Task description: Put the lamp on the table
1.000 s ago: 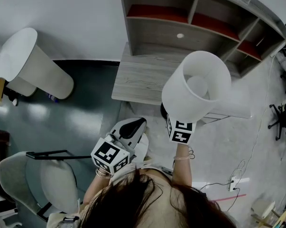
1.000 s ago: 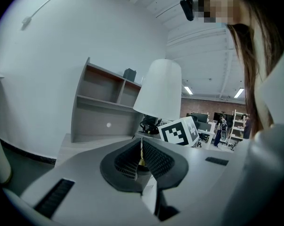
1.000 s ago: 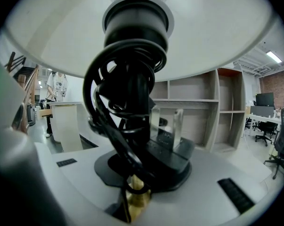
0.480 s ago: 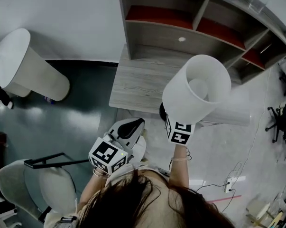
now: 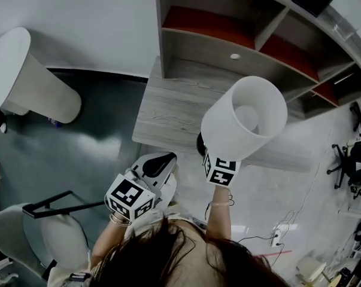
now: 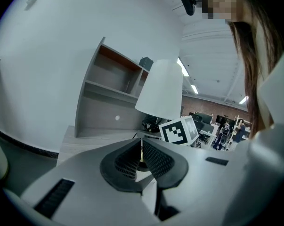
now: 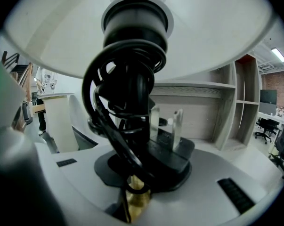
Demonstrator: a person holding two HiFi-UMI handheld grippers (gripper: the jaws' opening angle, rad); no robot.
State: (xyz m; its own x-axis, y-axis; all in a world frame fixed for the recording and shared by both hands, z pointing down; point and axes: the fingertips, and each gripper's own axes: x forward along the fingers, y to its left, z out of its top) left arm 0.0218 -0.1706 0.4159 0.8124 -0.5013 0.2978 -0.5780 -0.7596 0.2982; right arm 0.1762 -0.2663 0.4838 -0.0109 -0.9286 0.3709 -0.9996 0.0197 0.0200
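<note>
The lamp has a white drum shade and a brass stem with a black cord and its plug wound round it. My right gripper is shut on the stem and holds the lamp upright in the air over the near edge of the grey wooden table. The shade also shows in the left gripper view, above the table. My left gripper hangs lower left of the lamp, before the table's front edge, shut and with nothing in it.
A shelf unit with red-backed compartments stands on the far side of the table. A large white cone-shaped object lies on the dark floor at left. A pale chair is at lower left. Cables and a power strip lie at right.
The lamp stays in my right gripper's hold. Both grippers and the lamp have drifted slightly left and forward, and the table and shelf now fill more of the head view.
</note>
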